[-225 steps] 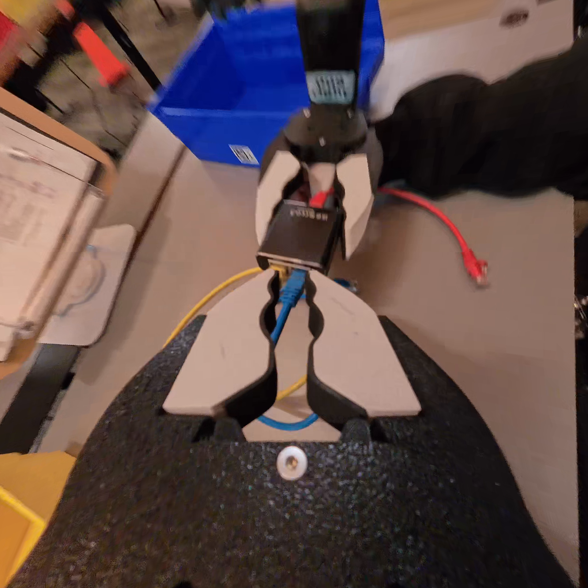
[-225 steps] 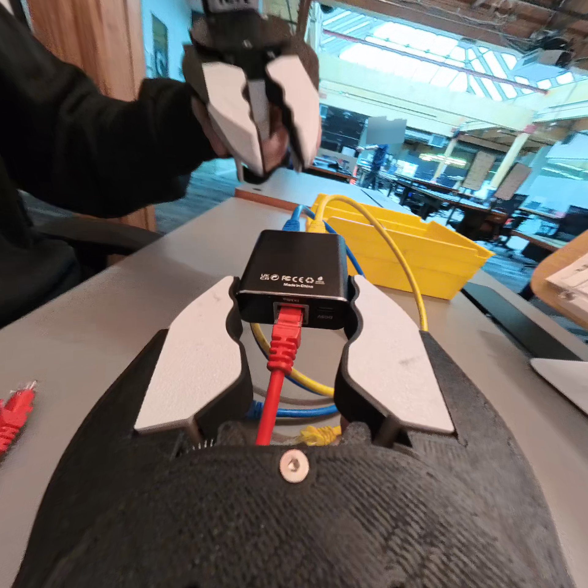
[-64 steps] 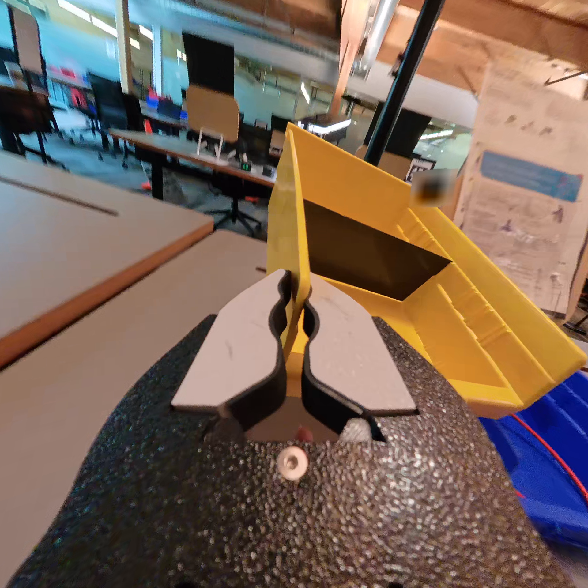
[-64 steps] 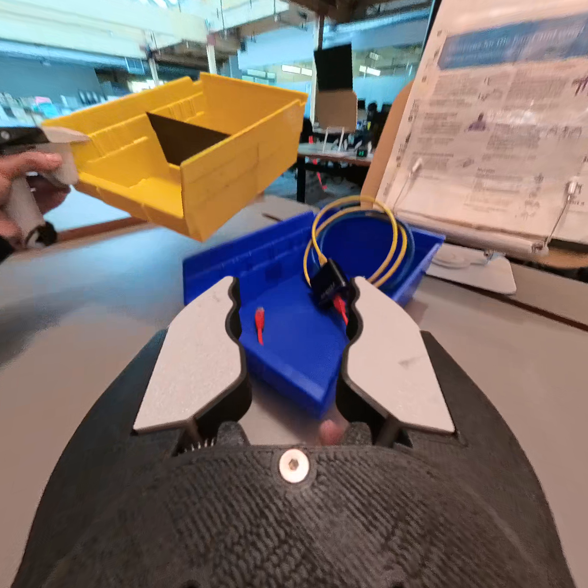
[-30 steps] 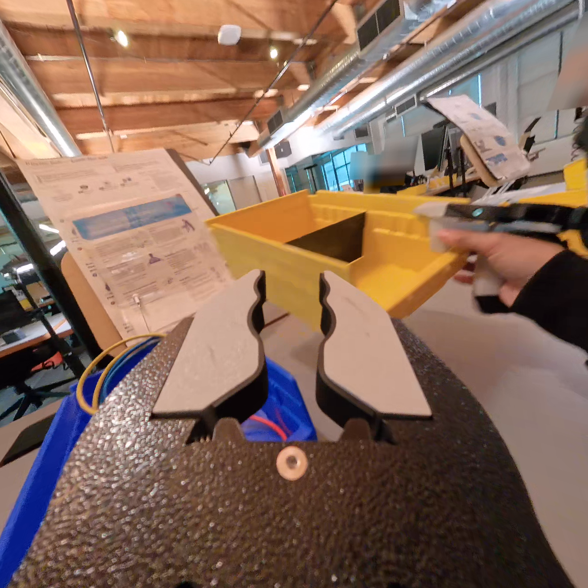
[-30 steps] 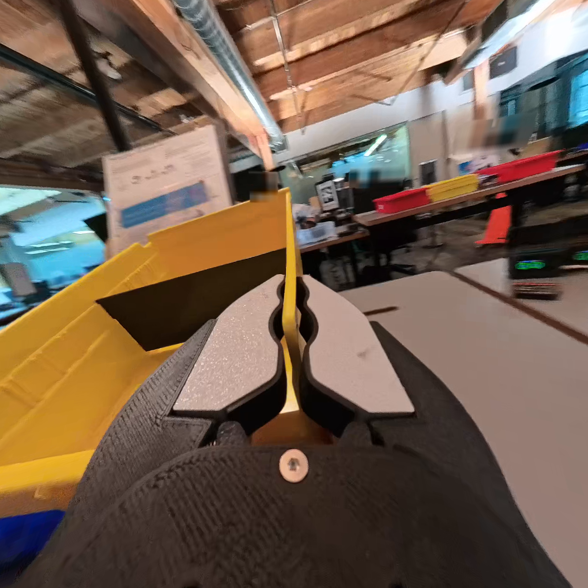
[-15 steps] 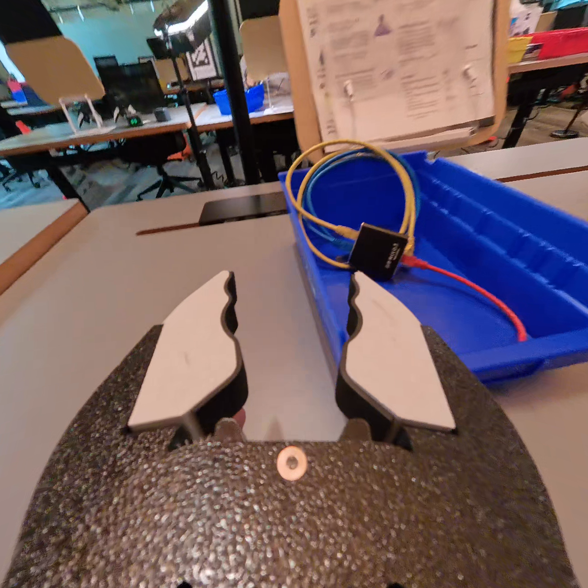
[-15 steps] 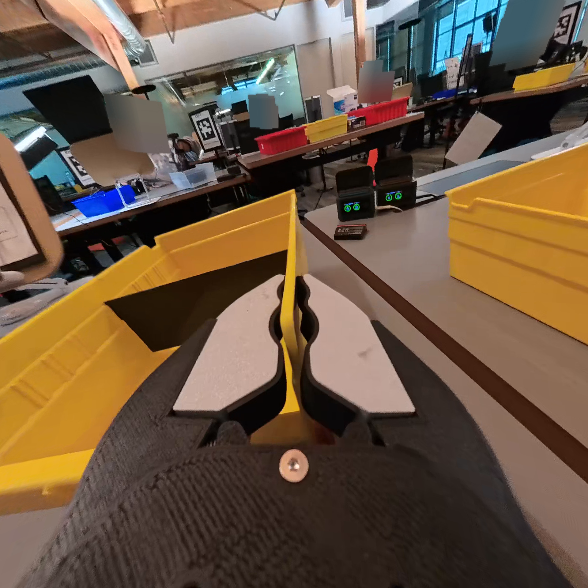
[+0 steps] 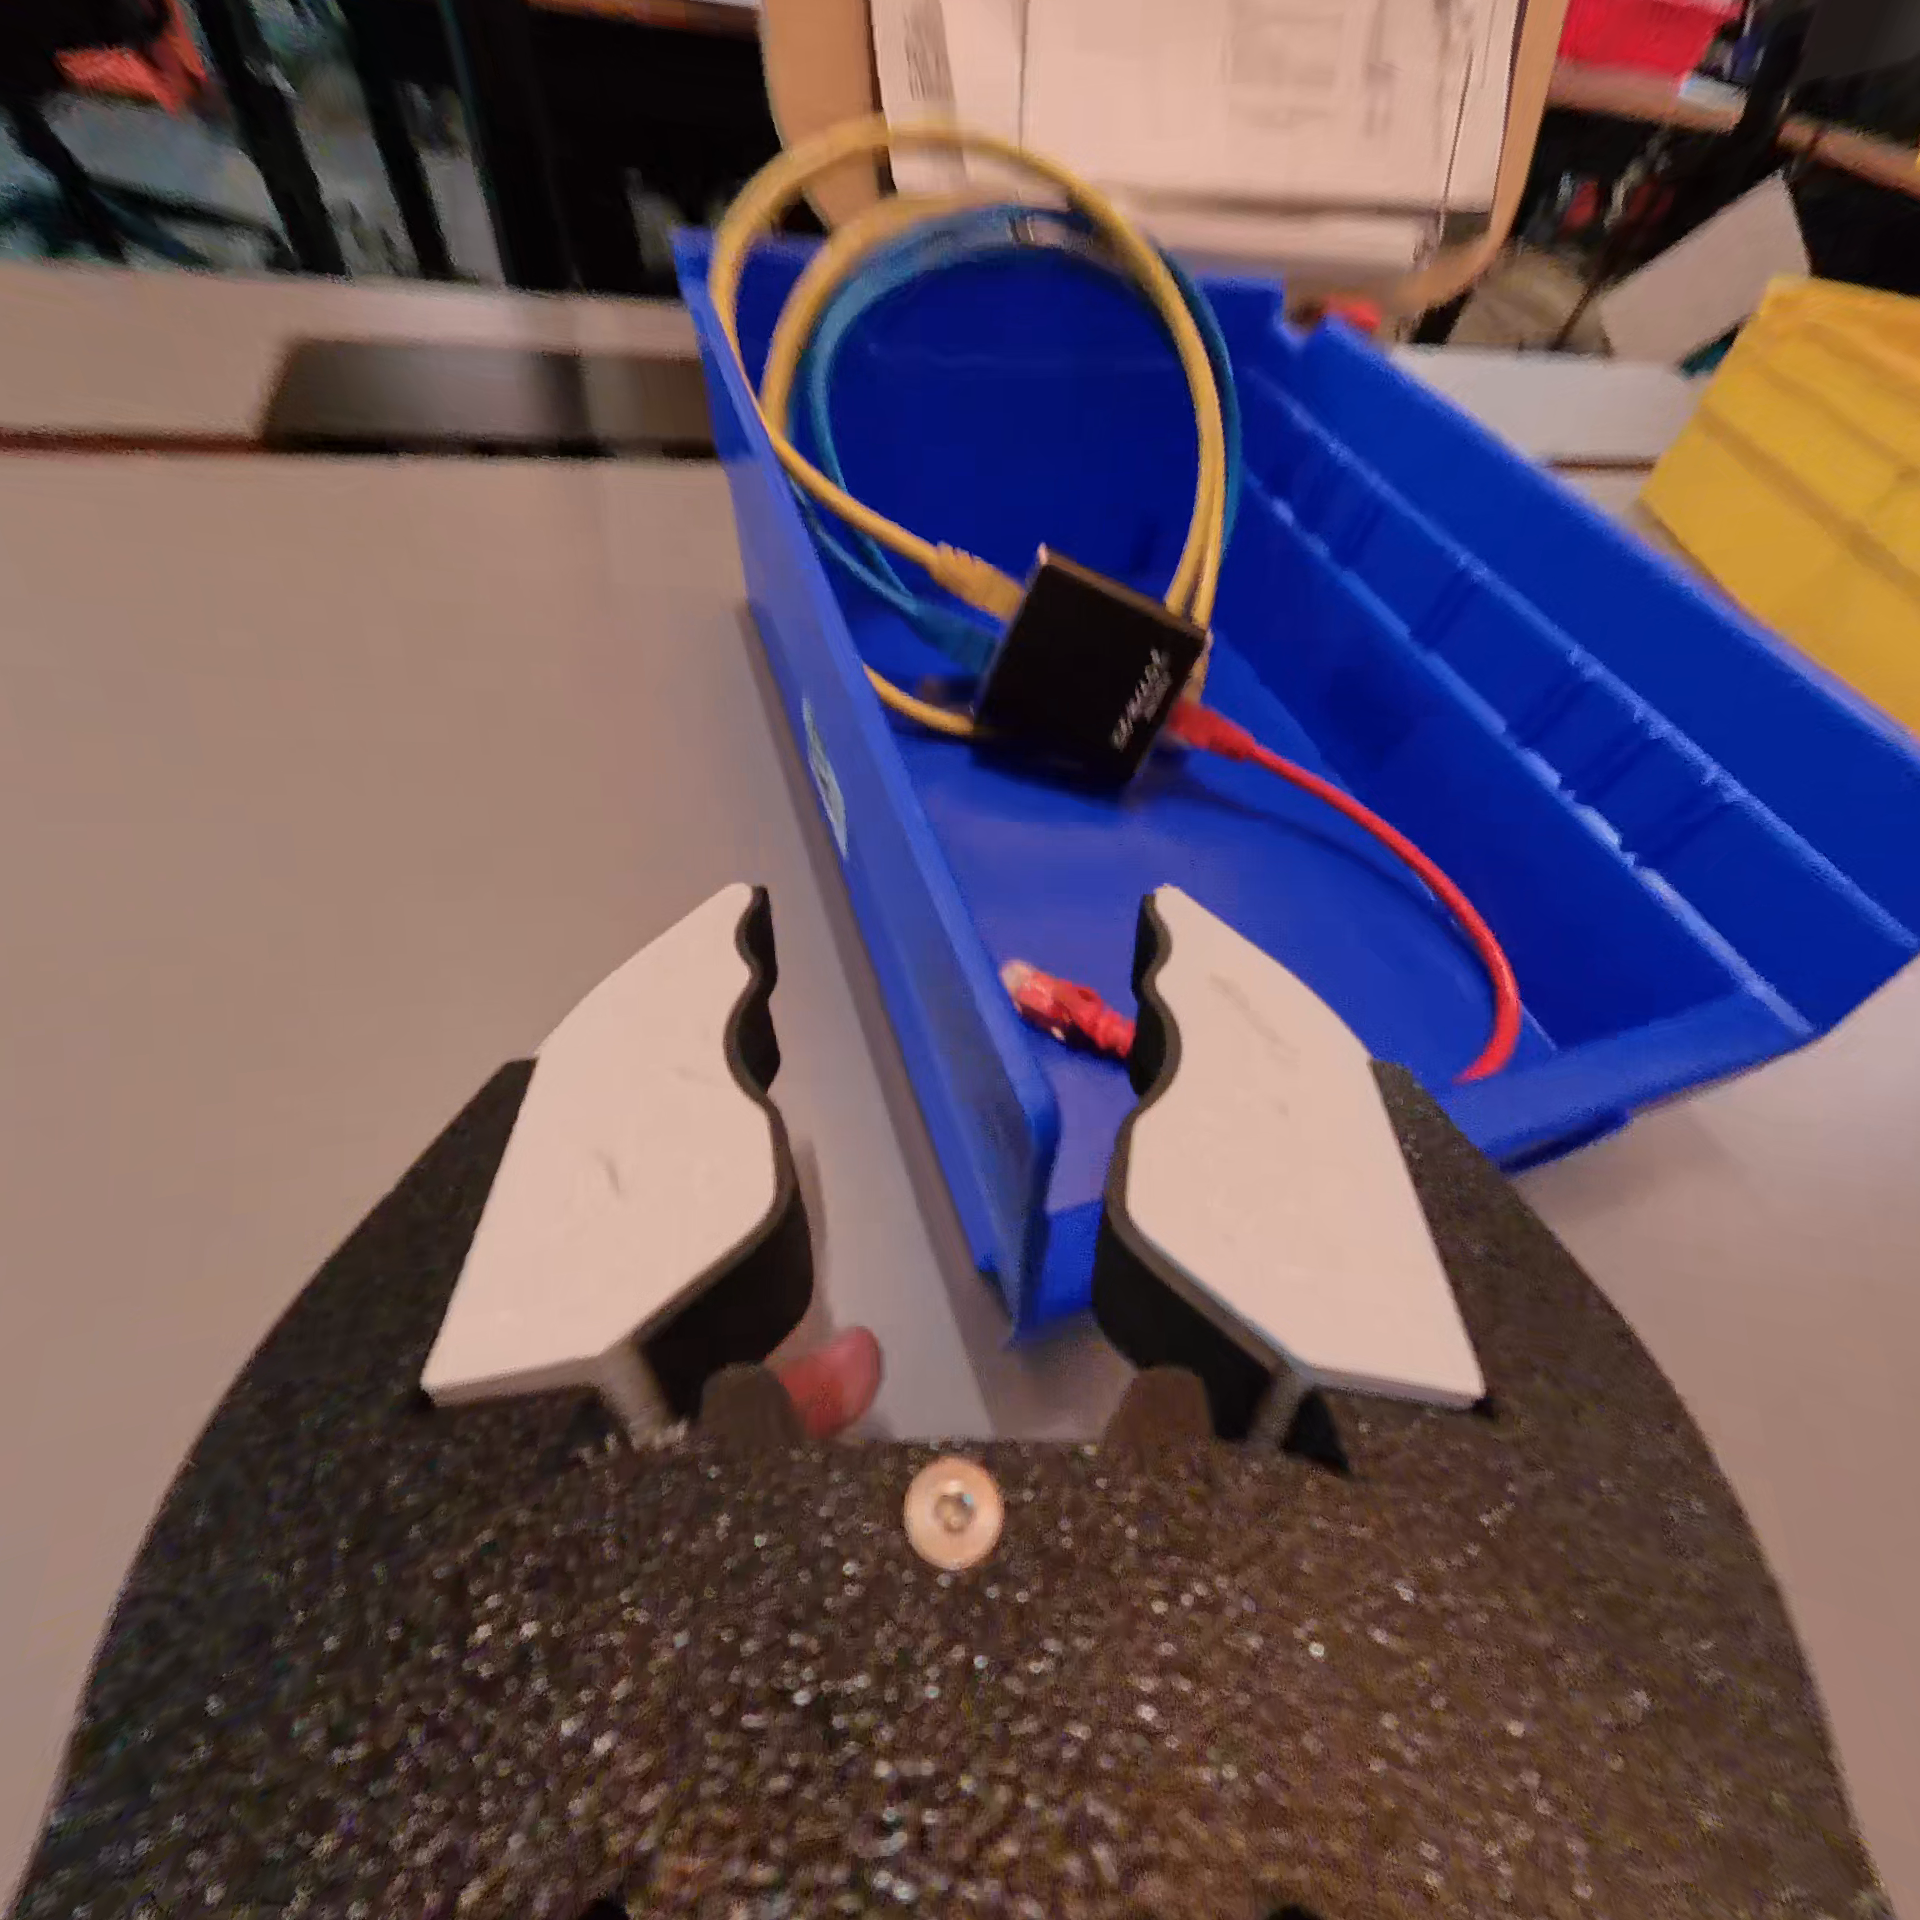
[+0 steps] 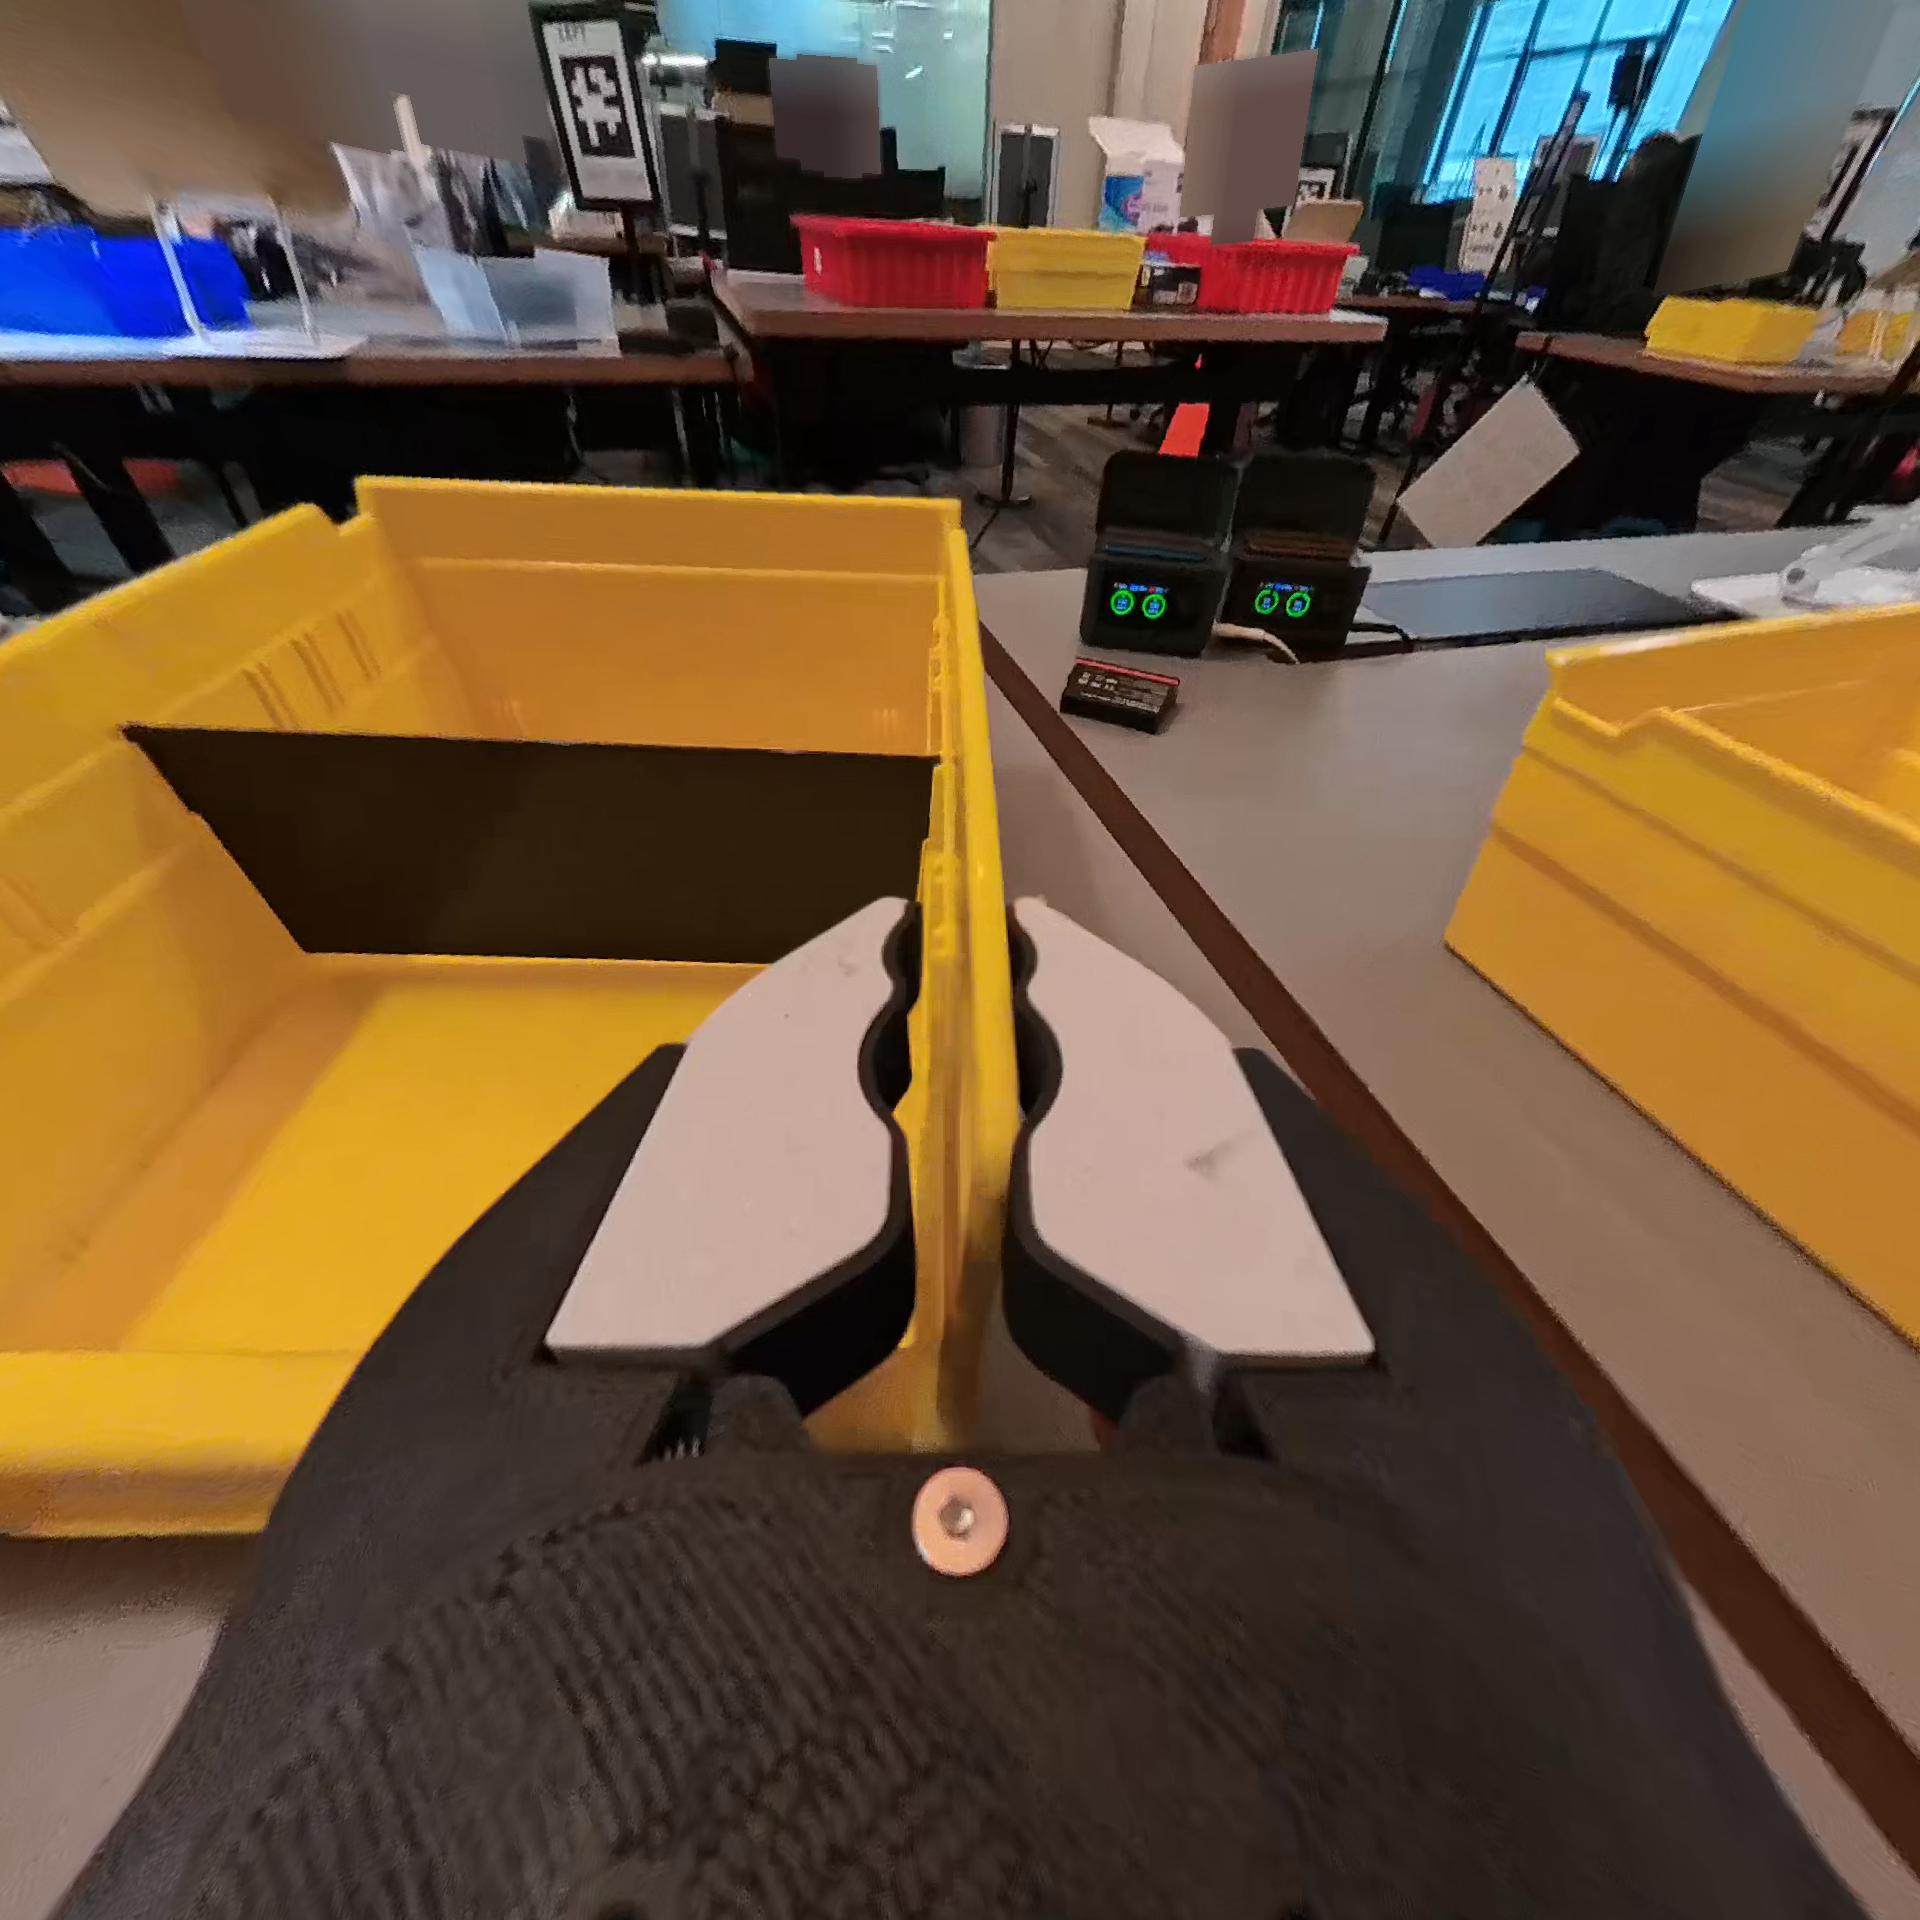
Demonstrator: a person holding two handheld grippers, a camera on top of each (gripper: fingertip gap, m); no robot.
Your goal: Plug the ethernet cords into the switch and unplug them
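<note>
Having swung nearer, the left gripper [image 9: 951,987] is spreading its fingers astride the blue plastic bin [image 9: 1621,748] wall at 12 o'clock, while the right gripper [image 10: 961,935] is clamping the yellow plastic bin [image 10: 312,1091], risking a slip.

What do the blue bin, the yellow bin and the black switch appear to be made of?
Blue bin: probably moulded plastic, glossy, with ribbed walls. Yellow bin: likely the same kind of plastic, with moulded slots and a thin wall between the right gripper jaws; its black divider looks matte. Black switch: smooth, dark, sharp-edged casing; plastic or metal, unclear through the blur.
</note>
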